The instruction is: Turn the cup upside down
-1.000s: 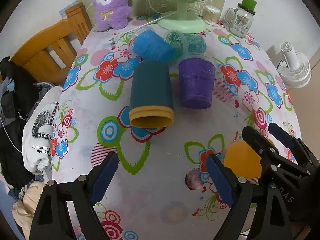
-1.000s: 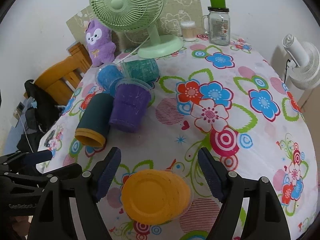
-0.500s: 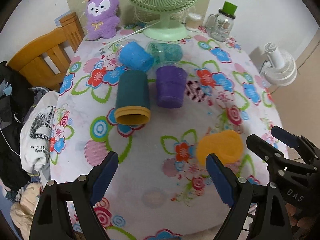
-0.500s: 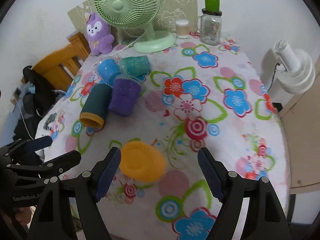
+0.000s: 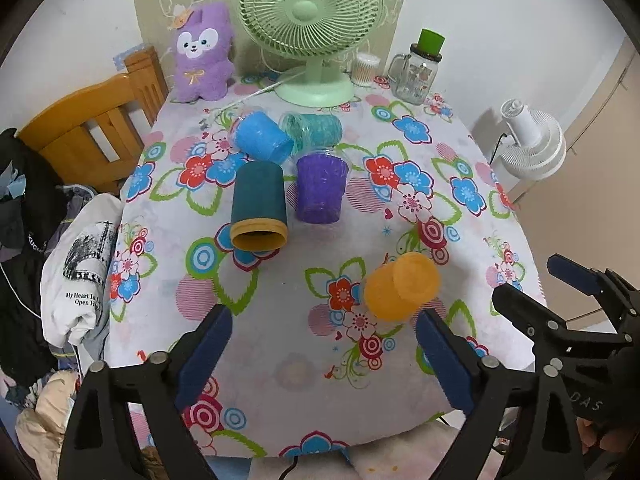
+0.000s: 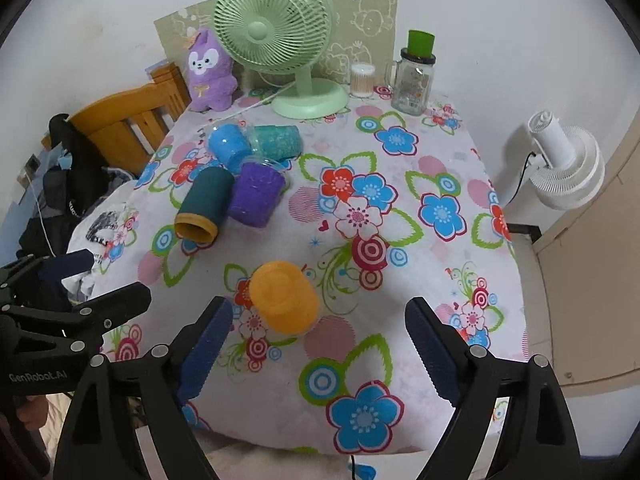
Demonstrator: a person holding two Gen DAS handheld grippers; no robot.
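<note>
Since the earlier frames, both grippers have drawn back and upward from the table, and the orange cup (image 6: 285, 298) now sits farther ahead of the right gripper (image 6: 316, 350) instead of between its fingers. The orange cup stands upside down, base up, on the floral tablecloth (image 6: 420, 248) toward the near edge, right of centre in the left wrist view (image 5: 401, 286).

The right gripper is released, its fingers spread wide and holding nothing; the cup lies just beyond its left fingertip, apart from it. The left gripper (image 5: 320, 354) is likewise released and empty, its fingers spread wide above the near part of the table. Each gripper shows at the edge of the other's view.

Farther back, left of centre, four cups are grouped. The dark teal cup (image 5: 259, 206) lies on its side with its yellow-rimmed mouth facing near. The purple cup (image 5: 321, 188) is just right of it. The blue cup (image 5: 262, 137) and the teal-green cup (image 5: 314, 130) lie on their sides behind these.

At the far edge stand a green fan (image 5: 310, 12), a purple plush toy (image 5: 203, 54), a glass jar (image 5: 416, 74) with a green lid, and a small container (image 5: 365, 69). A wooden chair (image 5: 88, 128) is at far left and a white fan (image 5: 532, 142) at right, off the table.
</note>
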